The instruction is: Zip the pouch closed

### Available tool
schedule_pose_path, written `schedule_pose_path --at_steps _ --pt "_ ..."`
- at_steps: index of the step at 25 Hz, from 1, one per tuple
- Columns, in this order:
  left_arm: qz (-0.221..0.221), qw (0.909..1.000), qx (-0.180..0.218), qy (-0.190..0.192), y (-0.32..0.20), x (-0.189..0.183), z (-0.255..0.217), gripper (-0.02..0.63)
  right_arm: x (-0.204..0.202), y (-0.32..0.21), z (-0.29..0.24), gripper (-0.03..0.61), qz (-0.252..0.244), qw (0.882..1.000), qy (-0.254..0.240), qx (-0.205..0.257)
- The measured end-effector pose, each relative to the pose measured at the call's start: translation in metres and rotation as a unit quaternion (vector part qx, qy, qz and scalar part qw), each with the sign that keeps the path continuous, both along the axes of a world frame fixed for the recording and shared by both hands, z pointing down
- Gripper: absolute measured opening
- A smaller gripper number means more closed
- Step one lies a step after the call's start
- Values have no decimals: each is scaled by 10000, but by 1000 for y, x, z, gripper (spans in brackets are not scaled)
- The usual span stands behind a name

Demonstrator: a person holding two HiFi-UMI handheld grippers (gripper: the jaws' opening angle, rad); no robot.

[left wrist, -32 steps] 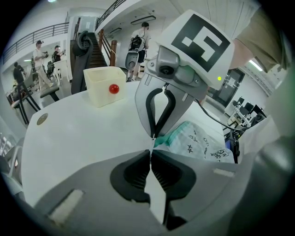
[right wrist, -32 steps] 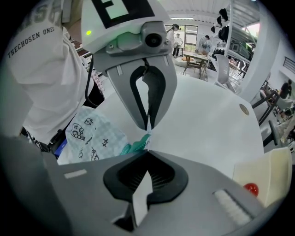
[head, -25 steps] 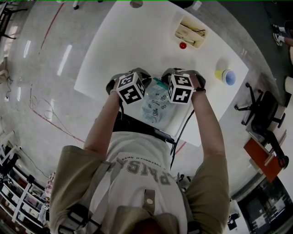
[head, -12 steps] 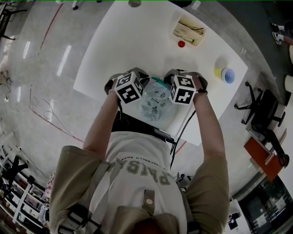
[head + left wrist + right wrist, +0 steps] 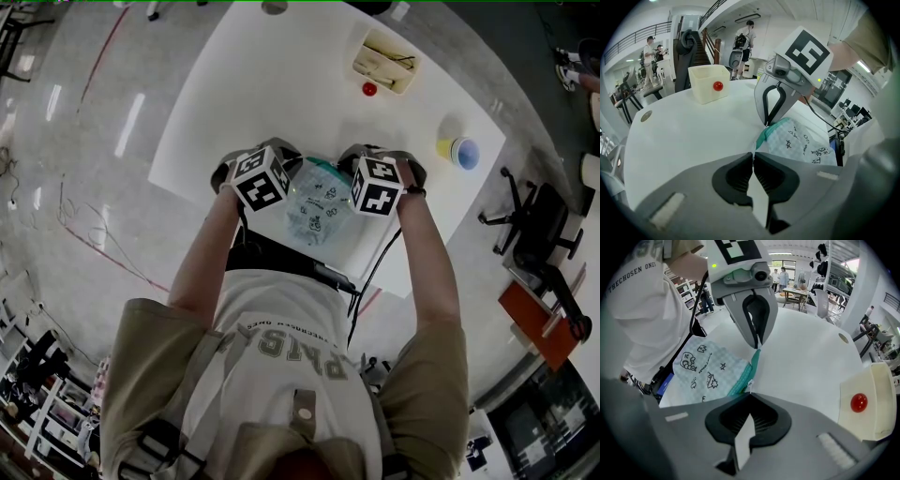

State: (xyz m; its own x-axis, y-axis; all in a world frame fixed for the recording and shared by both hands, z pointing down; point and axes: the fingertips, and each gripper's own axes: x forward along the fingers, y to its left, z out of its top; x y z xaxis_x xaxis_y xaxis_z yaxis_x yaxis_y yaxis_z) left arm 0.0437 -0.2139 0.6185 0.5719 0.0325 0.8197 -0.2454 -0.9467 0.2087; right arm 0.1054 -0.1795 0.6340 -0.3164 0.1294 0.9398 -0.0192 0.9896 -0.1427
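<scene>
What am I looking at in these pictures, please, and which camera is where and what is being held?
There is no robot here: a person holds a hand-held gripping tool in each hand. The head view comes from a camera on the person's head and looks down at a white table. The two gripper views come from cameras riding on each tool, looking along its jaws.

On the table lie a patterned pouch, a cream box with a red ball next to it, a yellow cup and a blue cup.

The left tool and the right tool are both shut. Each pinches one end of the pouch's green zipper edge, and the right one seems to be at the zipper pull.
</scene>
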Motion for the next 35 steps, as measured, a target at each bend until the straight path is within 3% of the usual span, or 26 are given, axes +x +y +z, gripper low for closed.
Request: schedule_pose_path --at_steps 35 --pt "-205 9995 78 -210 0 -15 9 21 36 22 1 -2 179 9996 237 -20"
